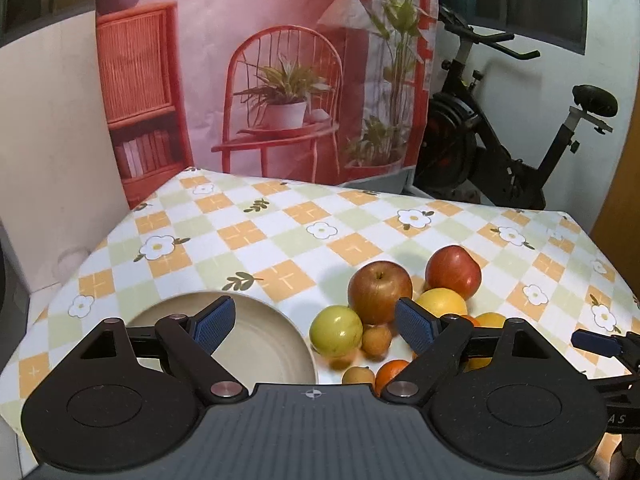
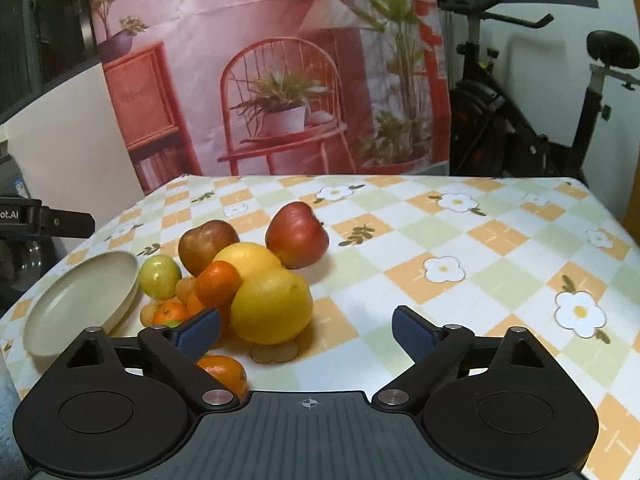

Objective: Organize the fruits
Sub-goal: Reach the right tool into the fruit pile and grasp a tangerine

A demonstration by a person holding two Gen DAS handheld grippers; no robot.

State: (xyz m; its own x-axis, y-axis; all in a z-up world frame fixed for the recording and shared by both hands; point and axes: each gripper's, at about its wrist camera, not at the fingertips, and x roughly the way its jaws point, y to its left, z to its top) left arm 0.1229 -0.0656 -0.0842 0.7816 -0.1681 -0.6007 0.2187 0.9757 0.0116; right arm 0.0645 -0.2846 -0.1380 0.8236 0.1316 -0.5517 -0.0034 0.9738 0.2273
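A pile of fruit lies on the checked tablecloth: a red apple (image 2: pixel 298 236), a brownish apple (image 2: pixel 204 246), two yellow citrus, the larger one (image 2: pixel 272 306) in front, some mandarins (image 2: pixel 218 282), a green fruit (image 2: pixel 160 276) and small tan fruits (image 1: pixel 376 340). A beige plate (image 1: pixel 264 344) holding nothing sits left of the pile. My left gripper (image 1: pixel 314 308) is open above the plate's right rim and the green fruit (image 1: pixel 336 330). My right gripper (image 2: pixel 306 316) is open, the large yellow citrus just inside its left finger, untouched by the right pad.
The flowered tablecloth (image 2: pixel 460 280) stretches bare to the right of the pile. A printed pink backdrop (image 1: pixel 280 80) hangs behind the table, and an exercise bike (image 1: pixel 500 140) stands at the back right. The other gripper's finger (image 1: pixel 596 342) shows at the left wrist view's right edge.
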